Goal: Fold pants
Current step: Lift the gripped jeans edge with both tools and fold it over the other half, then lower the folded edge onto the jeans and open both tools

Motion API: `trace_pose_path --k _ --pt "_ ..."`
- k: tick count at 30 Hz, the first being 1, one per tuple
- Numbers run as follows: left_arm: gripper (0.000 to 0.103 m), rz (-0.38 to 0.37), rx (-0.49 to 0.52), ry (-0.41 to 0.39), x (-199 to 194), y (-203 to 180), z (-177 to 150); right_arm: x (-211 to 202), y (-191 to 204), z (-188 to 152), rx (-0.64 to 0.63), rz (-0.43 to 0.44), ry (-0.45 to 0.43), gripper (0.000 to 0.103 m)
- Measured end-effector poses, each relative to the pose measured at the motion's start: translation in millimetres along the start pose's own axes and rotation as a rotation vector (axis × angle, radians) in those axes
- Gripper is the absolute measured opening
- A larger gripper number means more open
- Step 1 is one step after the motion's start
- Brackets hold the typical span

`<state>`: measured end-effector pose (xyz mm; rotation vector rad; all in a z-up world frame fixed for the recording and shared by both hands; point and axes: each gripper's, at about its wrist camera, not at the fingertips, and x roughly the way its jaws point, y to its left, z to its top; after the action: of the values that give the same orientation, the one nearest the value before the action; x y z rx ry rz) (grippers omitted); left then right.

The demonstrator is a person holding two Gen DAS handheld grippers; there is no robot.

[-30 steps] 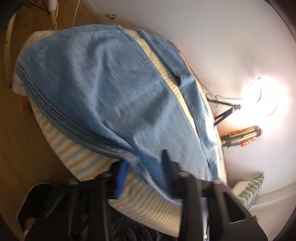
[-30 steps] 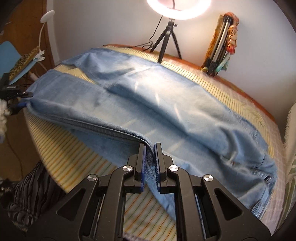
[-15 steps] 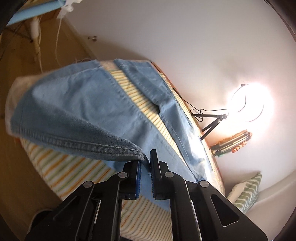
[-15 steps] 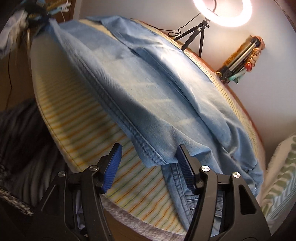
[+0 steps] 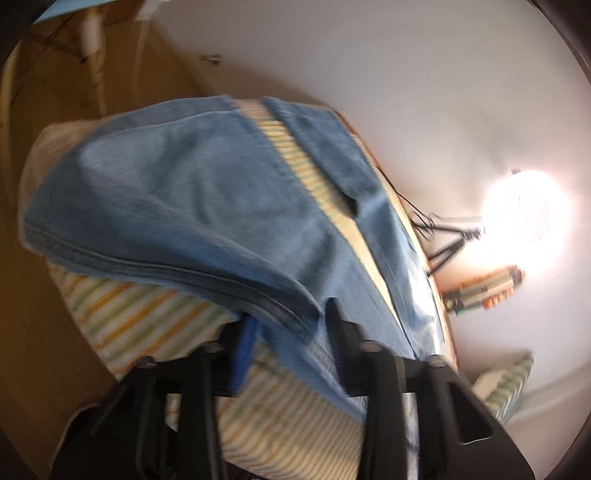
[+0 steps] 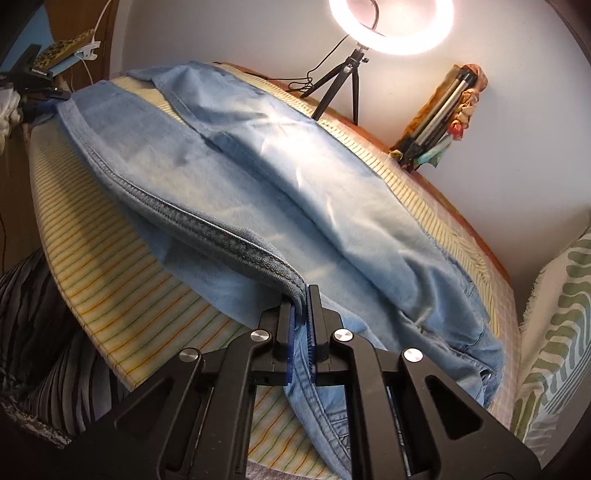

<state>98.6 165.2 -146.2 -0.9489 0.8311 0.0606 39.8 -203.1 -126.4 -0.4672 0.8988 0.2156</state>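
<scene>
Light blue denim pants (image 6: 295, 192) lie spread along a bed with a striped sheet (image 6: 110, 266), one leg folded over so that its thick stitched seam runs toward me. My right gripper (image 6: 301, 310) is shut on that seam edge near the bed's front. The left wrist view is blurred; the pants (image 5: 184, 206) hang over the bed's end there. My left gripper (image 5: 290, 332) has its jaws apart and opening. The hem fold lies loosely between the fingers, and the blue pad (image 5: 243, 347) stands off the cloth.
A lit ring light (image 6: 391, 26) on a small tripod stands at the bed's far edge by the wall, beside a bundle of folded stands (image 6: 439, 122). A green-patterned pillow (image 6: 554, 332) lies at the right. Dark striped cloth (image 6: 37, 332) lies below the bed's left side.
My right jaws, wide open half a second ago, have shut on the seam edge. My left jaws, shut on the hem then, have come apart, and that view has shifted and blurred.
</scene>
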Motion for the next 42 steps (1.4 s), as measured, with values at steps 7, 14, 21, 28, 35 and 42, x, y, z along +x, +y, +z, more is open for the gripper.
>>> trace_pose_path --k 7,14,21,28,35,42 --pt "0.043 0.005 -0.114 -0.01 -3.2 28.1 9.6 11.7 -3.5 -0.2 -0.013 0.03 0.022 0.006" --pt "0.017 0.011 -0.081 -0.06 -13.9 30.1 19.2 16.6 -0.9 -9.0 -0.054 0.034 0.027 0.029" --pt "0.011 -0.004 -0.036 -0.071 -19.0 27.0 24.9 15.9 2.8 -12.8 -0.109 -0.003 0.01 0.056" --pt "0.006 -0.052 0.0 -0.111 -26.5 17.3 27.4 -3.8 -24.5 -3.8 0.04 0.014 -0.039 0.002" --pt "0.005 -0.102 0.018 -0.181 -44.6 3.4 36.3 -81.4 -39.1 27.2 0.101 -0.079 -0.234 0.002" --pt "0.004 -0.162 0.118 -0.241 -34.7 -55.5 73.2 -83.7 -69.8 82.4 0.104 -0.157 -0.301 0.002"
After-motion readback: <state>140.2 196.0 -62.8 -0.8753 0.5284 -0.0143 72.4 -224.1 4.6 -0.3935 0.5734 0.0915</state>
